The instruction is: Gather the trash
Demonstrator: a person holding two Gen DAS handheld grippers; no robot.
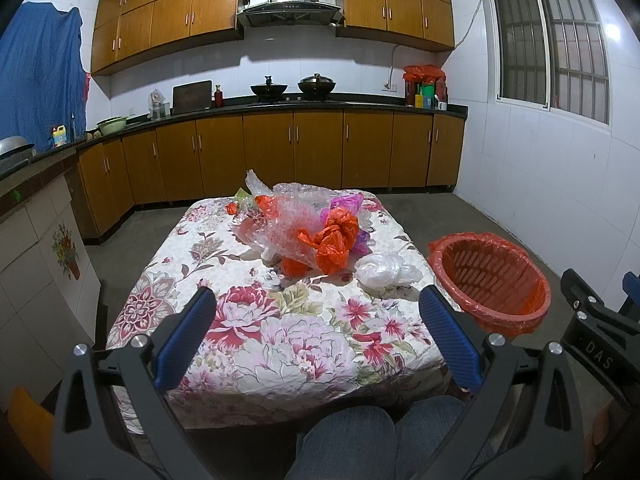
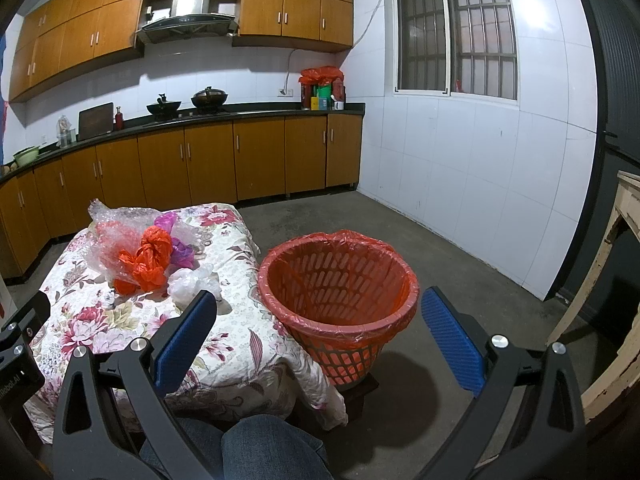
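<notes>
Nothing looks collected yet: the bin (image 2: 340, 280), lined in red, appears empty and stands just beside the tabletop (image 1: 280, 340). The trash is all on the far half of the tabletop: bubble wrap (image 1: 288, 216), an orange bag (image 1: 334, 240), a purple bag (image 1: 348, 202) and a white bag (image 1: 384, 270). Left claw (image 1: 320, 320) and right claw (image 2: 320, 320) both gape, holding nothing, well short of the pile

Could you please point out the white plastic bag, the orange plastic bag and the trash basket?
white plastic bag (image 1: 386, 271): left wrist view, its middle.
orange plastic bag (image 1: 335, 240): left wrist view, knotted middle.
trash basket (image 2: 340, 322): right wrist view, near rim.
</notes>
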